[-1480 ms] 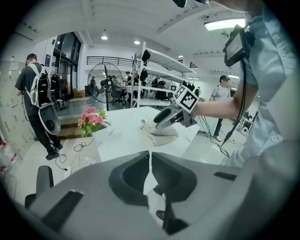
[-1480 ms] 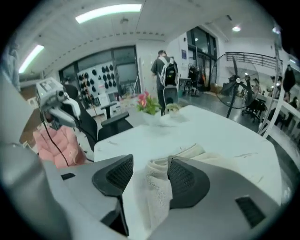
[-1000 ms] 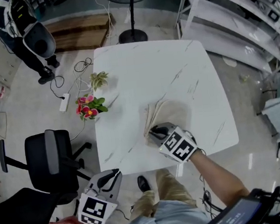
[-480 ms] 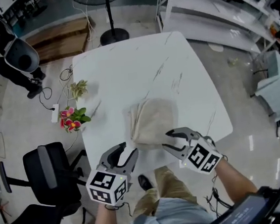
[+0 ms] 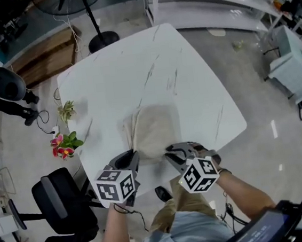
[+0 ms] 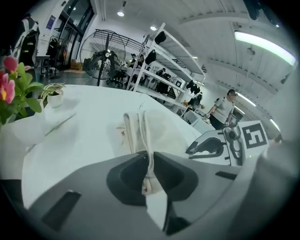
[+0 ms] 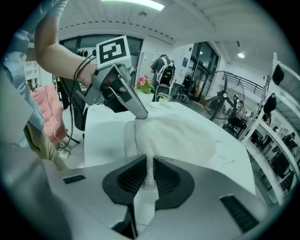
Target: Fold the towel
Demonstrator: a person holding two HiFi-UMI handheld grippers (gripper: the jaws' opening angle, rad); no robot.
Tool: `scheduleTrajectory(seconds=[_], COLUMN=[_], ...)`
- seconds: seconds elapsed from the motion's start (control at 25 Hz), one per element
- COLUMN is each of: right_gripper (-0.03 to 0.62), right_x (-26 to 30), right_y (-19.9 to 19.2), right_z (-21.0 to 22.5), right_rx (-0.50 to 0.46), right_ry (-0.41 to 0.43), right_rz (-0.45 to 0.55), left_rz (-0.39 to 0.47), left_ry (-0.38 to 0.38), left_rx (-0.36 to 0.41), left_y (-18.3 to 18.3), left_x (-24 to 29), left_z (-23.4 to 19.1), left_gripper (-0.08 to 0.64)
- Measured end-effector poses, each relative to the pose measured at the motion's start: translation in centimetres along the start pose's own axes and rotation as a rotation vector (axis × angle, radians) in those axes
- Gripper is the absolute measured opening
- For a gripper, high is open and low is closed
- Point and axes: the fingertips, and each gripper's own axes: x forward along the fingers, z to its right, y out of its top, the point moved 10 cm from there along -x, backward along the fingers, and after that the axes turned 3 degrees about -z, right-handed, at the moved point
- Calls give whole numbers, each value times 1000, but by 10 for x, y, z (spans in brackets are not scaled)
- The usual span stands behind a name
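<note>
Towel [image 5: 153, 129]: beige cloth folded into a rough rectangle. It lies flat on the near half of the table, with stacked layer edges showing along its left side. Its near edge reaches both grippers.
Left gripper [image 5: 130, 158]: grey two-jaw claw with a black-and-white marker cube on top, at the towel's near left corner. Its jaws are closing, and a bunched strip of the cloth's edge is pinched between the dark pads.
Right gripper [image 5: 171, 154]: matching grey claw with its own marker cube, at the towel's near right corner. Its jaws are closing, and a thin fold of the towel's edge is pressed between the ribbed pads.
Grippers together: side by side at the table's near edge, close but apart, both pointing down and away from the person.
Table [image 5: 188, 71]: white square top with faint grey marble veins, bare around the towel.
Flowers [image 5: 62, 146]: pink blooms with green leaves, just off the table's left edge in the head view, with a small green plant [image 5: 66, 109] behind them.
Chair [image 5: 63, 202]: black office chair on the floor at lower left.
Fan [image 5: 103, 41]: black pedestal stand beyond the table's far corner.
Shelving [image 5: 219, 0]: white racks along the far right.
</note>
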Motion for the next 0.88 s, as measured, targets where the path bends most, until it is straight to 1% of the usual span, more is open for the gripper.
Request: scheduleTrajectory(seconds=[0.08, 0.16, 0.24, 0.32, 0.4, 0.52, 0.56, 0.6, 0.68, 0.76, 0.8, 0.88], right_gripper=[49, 41, 41, 41, 41, 45, 65, 92, 104, 103, 101, 97], right_x=[-5, -16, -28, -37, -39, -25, -21, -21, -31, -41, -41, -33], right_y=[1, 3, 4, 3, -2, -10, -9, -5, 8, 25, 34, 50], right_z=[2, 4, 5, 5, 2, -7, -8, -7, 9, 36, 51, 82], right_rx=[8, -12, -44, -81, -115, -151, -147, -125, -30, 57, 74, 49], right_ry=[-5, -12, -11, 3, 28, 101, 135, 169, 220, 217, 200, 163], right_rz=[23, 65, 105, 130, 125, 47, 35, 48, 133, 225, 249, 250], left_rz=[0, 19, 56, 94, 106, 85, 84, 87, 98, 103, 102, 102], left_ry=[-9, -27, -55, -83, -94, -75, -63, -53, -44, -41, -39, -32], left_rx=[1, -10, -40, -88, -145, -244, -267, -278, -278, -270, -269, -277], left_y=[3, 5, 5, -1, -15, -42, -47, -49, -46, -43, -43, -44], left_x=[-2, -10, -22, -36, -40, -26, -21, -18, -18, -19, -19, -18], left_z=[2, 7, 14, 21, 25, 17, 13, 10, 8, 8, 8, 9], left_gripper=[38, 31, 29, 29, 29, 29, 29, 29, 29, 29, 29, 29])
